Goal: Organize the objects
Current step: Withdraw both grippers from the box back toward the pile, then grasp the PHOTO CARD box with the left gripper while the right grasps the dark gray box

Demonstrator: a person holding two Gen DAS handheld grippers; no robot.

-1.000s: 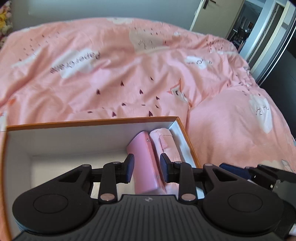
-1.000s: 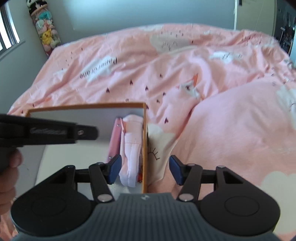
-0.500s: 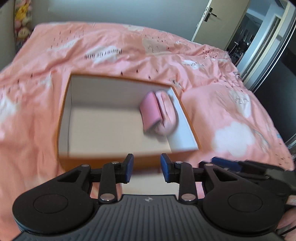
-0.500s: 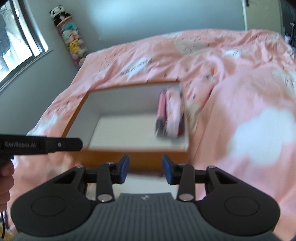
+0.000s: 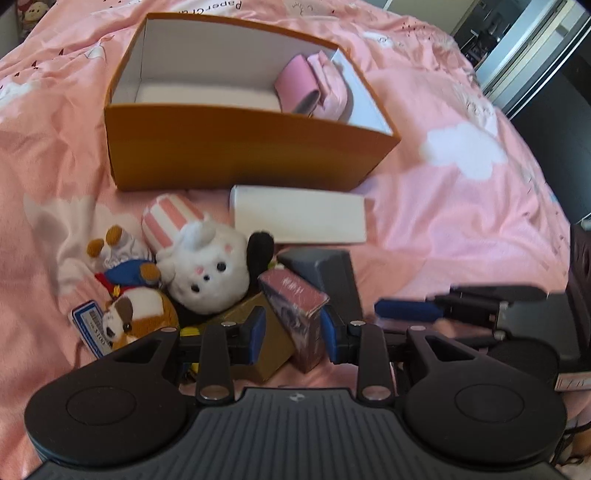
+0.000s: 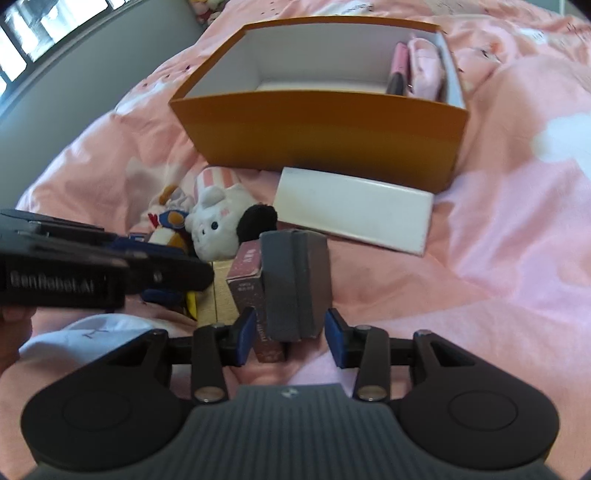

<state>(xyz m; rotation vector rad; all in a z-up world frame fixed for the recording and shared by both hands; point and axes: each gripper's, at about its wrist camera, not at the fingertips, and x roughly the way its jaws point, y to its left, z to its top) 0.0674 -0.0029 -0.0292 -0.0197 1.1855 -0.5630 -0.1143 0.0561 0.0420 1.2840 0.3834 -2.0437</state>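
An orange box [image 5: 240,147] [image 6: 325,125] with white inside sits on the pink bed and holds two pink pouches [image 5: 299,83] [image 6: 424,70] at its right end. In front of it lies a pile: a white box [image 5: 299,218] [image 6: 354,214], a white bunny plush [image 5: 207,266] [image 6: 218,221], a brown dog plush [image 5: 133,314], a grey box [image 5: 325,273] [image 6: 295,284], a maroon box [image 5: 295,306] [image 6: 247,280] and a tan box [image 5: 269,343]. My left gripper [image 5: 291,336] is open, its fingers either side of the maroon box. My right gripper [image 6: 290,332] is open, its fingers either side of the grey box.
The pink duvet [image 5: 461,206] covers the bed, with open cloth to the right of the pile. A dark doorway and sliding door [image 5: 535,55] lie at the far right. A window [image 6: 44,33] is at the upper left of the right wrist view.
Both grippers have pulled back from the orange box and dropped toward the near pile. The pile of plush toys and small boxes has come into view.
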